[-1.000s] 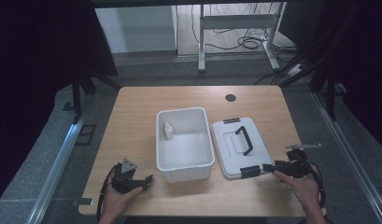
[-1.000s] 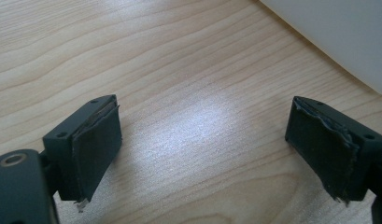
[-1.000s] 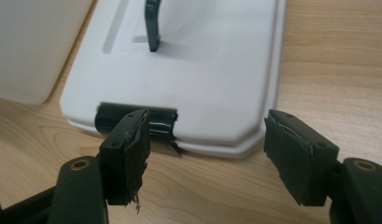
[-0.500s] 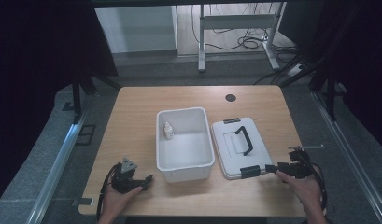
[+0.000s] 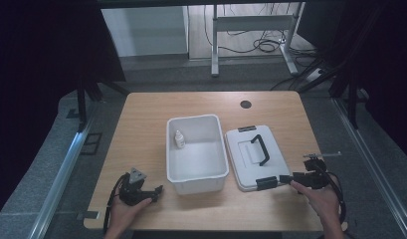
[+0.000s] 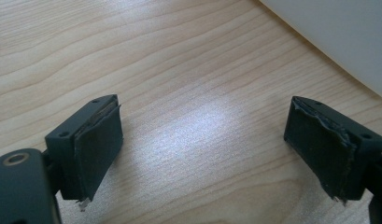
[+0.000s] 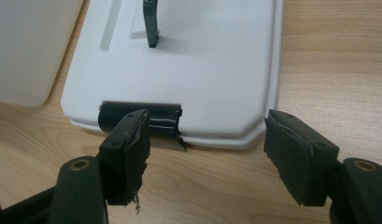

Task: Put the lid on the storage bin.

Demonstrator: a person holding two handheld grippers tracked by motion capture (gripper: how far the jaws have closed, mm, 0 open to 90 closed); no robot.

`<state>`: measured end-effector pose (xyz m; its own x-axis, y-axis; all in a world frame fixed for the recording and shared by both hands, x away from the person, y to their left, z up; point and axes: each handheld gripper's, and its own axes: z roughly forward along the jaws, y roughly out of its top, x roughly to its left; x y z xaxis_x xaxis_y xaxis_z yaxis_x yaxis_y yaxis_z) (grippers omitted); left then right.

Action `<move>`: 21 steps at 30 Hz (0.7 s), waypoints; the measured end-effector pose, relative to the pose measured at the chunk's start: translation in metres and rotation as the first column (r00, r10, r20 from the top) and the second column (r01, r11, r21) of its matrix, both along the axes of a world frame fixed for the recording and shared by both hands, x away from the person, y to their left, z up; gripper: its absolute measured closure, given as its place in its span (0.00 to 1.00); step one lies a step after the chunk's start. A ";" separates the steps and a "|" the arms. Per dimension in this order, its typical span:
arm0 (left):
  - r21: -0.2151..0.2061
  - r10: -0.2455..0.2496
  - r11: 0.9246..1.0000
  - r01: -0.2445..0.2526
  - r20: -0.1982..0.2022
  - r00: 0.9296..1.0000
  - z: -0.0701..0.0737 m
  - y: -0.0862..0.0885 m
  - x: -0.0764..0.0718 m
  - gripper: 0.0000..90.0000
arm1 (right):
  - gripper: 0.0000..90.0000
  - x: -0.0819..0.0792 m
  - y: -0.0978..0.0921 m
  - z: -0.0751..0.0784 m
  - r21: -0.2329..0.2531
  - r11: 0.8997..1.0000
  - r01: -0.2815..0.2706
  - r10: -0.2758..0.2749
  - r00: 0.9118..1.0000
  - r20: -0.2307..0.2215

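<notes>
Wooden counter [image 5: 141, 124] seen from above. White open bin [image 5: 196, 152] sits near the middle, long axis running near-to-far. Small white bottle [image 5: 179, 139] stands upright inside it, against the left wall toward the far end, cap up. White lid [image 5: 246, 164] lies flat on the counter just right of the bin, parallel to it, long axis near-to-far too. Black handle [image 5: 260, 148] on the lid's top runs along that same axis, slightly angled. Black latch [image 5: 267, 182] at the lid's near edge, another black latch at the far edge [image 5: 247, 128]. Dark round grommet hole [image 5: 246, 104] in the counter far right of centre.

Left gripper [image 5: 150, 193] rests low at the near left, held by the left hand [image 5: 122, 214], pointing right toward the bin's near left corner, not touching it. Left gripper view: jaws wide apart, bare wood between them, bin wall at top right.

Right gripper [image 5: 285, 178] at the near right, in the right hand [image 5: 323, 201], pointing left at the lid's near end. Right gripper view: jaws open, nothing between them; the left jaw is just in front of the near latch [image 7: 142, 119], contact unclear.
</notes>
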<state>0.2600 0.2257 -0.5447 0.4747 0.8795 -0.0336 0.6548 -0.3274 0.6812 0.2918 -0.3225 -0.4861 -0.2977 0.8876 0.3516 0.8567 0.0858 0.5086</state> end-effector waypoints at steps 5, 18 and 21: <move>0.000 0.000 1.000 0.000 0.001 1.000 0.000 0.000 0.000 0.13 | 0.35 0.003 -0.001 0.003 0.015 1.000 0.005 -0.005 1.000 -0.003; -0.001 0.001 1.000 -0.001 0.001 1.000 0.000 0.000 0.000 0.13 | 0.35 0.000 -0.007 0.023 0.018 1.000 0.017 -0.017 1.000 -0.002; -0.002 0.002 1.000 -0.002 0.001 1.000 0.000 0.000 0.000 0.13 | 0.35 0.000 -0.007 0.027 0.025 1.000 0.008 -0.009 1.000 0.002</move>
<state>0.2596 0.2257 -0.5449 0.4729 0.8805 -0.0345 0.6547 -0.3249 0.6825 0.2922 -0.3293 -0.4587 -0.2909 0.8811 0.3729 0.8563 0.0659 0.5122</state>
